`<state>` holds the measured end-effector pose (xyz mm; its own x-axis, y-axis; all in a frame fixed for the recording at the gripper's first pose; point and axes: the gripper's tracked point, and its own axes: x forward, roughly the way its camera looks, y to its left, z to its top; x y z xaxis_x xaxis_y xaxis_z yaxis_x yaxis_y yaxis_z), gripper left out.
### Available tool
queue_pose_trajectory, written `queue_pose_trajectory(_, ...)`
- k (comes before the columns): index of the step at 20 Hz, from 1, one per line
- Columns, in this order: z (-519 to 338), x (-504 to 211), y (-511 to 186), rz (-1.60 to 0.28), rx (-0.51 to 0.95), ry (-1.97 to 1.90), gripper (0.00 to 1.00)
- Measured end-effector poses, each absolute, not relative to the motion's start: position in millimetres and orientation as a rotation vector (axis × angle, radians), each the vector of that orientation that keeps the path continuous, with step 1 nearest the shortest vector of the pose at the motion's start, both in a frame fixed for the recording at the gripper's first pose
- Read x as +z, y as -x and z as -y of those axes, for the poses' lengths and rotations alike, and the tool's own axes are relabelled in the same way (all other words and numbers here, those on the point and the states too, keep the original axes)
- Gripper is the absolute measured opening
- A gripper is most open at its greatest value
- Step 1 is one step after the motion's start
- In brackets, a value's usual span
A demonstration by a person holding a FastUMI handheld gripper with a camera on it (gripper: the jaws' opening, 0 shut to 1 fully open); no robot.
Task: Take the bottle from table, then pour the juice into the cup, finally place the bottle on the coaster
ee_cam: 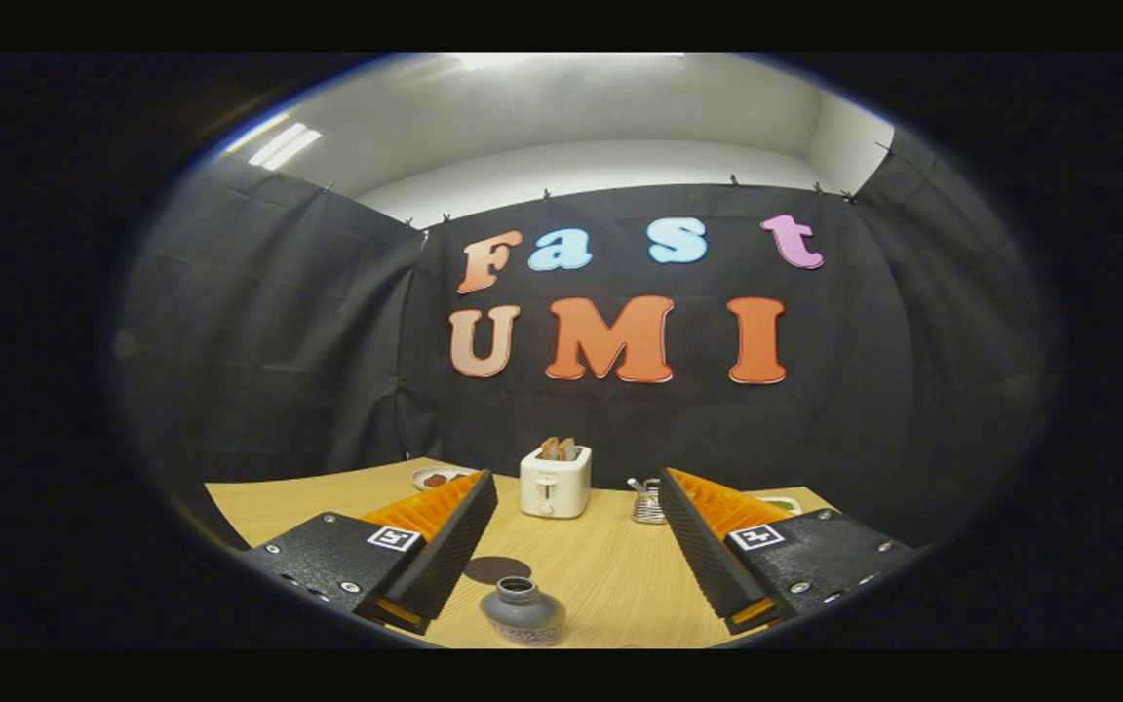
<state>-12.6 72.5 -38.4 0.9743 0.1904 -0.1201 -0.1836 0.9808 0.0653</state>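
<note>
Nearest, the gripper (576,575) is held level above the wooden table (620,575), looking forward and slightly down, its two fingers (445,546) spread wide apart with nothing between their inner faces; neither finger touches anything. Each finger carries a small square marker on its top.

Between the fingers and low, close to the camera, stands the bottle (522,611), grey, squat and round-shouldered, upright with its neck open at the top. Its base is cut off, so how it sits on the table cannot be told. It lies nearer the left finger than the right, clear of both. Whether it holds any juice cannot be made out.

Just beyond the bottle, beside the left finger's tip, lies a dark round coaster (496,569), flat on the wood; its left edge is hidden behind that finger.

Farther on, between the two fingertips, a white toaster (555,481) stands upright with two slices of toast (558,448) rising from its slots. Left of it, partly hidden by the left finger, is a small plate (440,478) with something dark red on it, too small to identify. Right of the toaster a wire rack (647,502) holding some metal pieces is half covered by the right finger, and past that finger a sliver of another dish (781,504) shows, its contents unclear
</note>
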Motion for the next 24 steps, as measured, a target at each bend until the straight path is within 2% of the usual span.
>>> queue_pose_trajectory(6,-97,-71,27,-0.189,0.294,-0.081,0.99)
queue_pose_trajectory(13,-116,-108,41,-0.227,0.347,-0.031,0.99)
queue_pose_trajectory(24,-119,-164,55,-0.334,0.333,-0.056,0.99)
